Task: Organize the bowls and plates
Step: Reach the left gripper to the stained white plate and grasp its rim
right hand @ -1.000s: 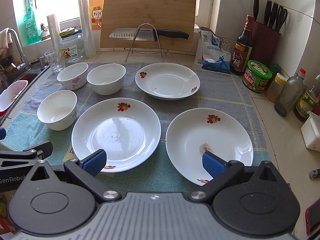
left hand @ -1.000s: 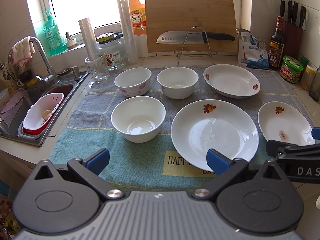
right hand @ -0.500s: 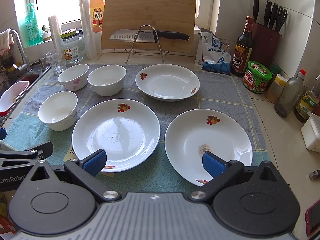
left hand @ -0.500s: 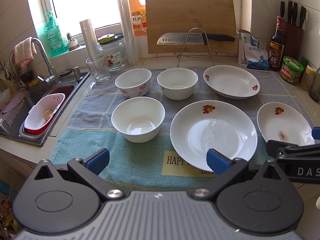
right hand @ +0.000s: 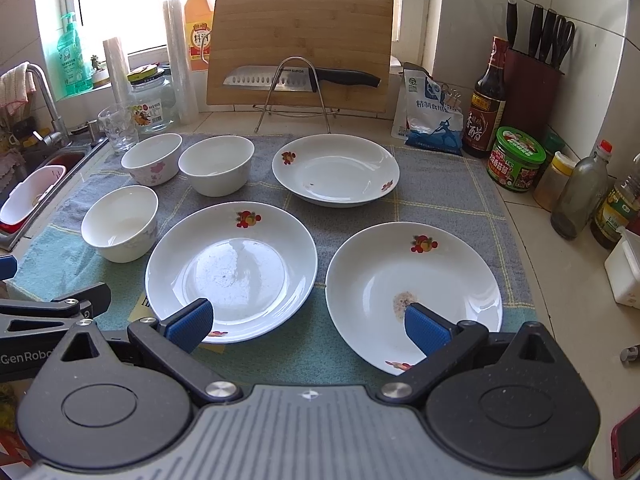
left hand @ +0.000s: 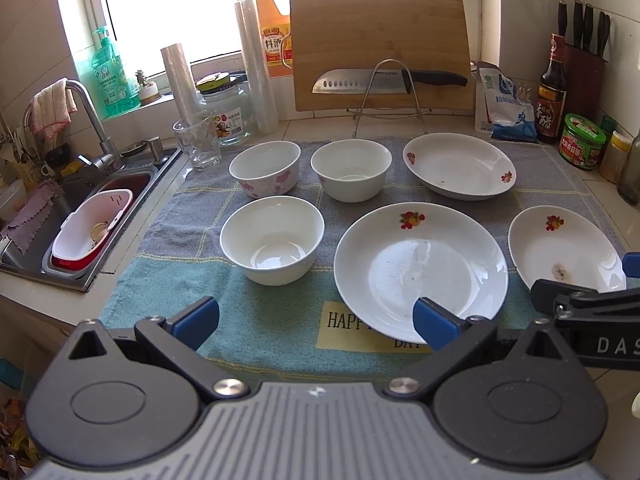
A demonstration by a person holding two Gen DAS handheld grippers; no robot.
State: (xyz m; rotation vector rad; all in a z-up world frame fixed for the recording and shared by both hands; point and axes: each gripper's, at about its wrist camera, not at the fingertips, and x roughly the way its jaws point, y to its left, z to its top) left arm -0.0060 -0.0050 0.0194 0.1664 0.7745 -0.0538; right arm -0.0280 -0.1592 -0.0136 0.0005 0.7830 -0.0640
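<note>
Three white plates with fruit prints lie on a towel (left hand: 264, 320): a large middle plate (left hand: 420, 268) (right hand: 232, 268), a right plate with a brown stain (left hand: 560, 248) (right hand: 412, 292), and a far plate (left hand: 458, 166) (right hand: 336, 170). Three white bowls stand to the left: a near one (left hand: 272, 250) (right hand: 120, 222), a flower-printed far-left one (left hand: 265, 168) (right hand: 152, 158), and a plain far one (left hand: 351, 169) (right hand: 216, 164). My left gripper (left hand: 316, 320) is open and empty above the towel's near edge. My right gripper (right hand: 306, 324) is open and empty, between the middle and right plates.
A sink (left hand: 76, 208) with a white and red basin is at the left. A cutting board (left hand: 380, 48) and knife on a rack stand behind. A glass (left hand: 196, 144), a jar and bottles line the back; sauce bottles and a knife block (right hand: 532, 80) stand at the right.
Both grippers have drifted slightly; the dishes sit a little lower in both views. Nothing was picked up or moved.
</note>
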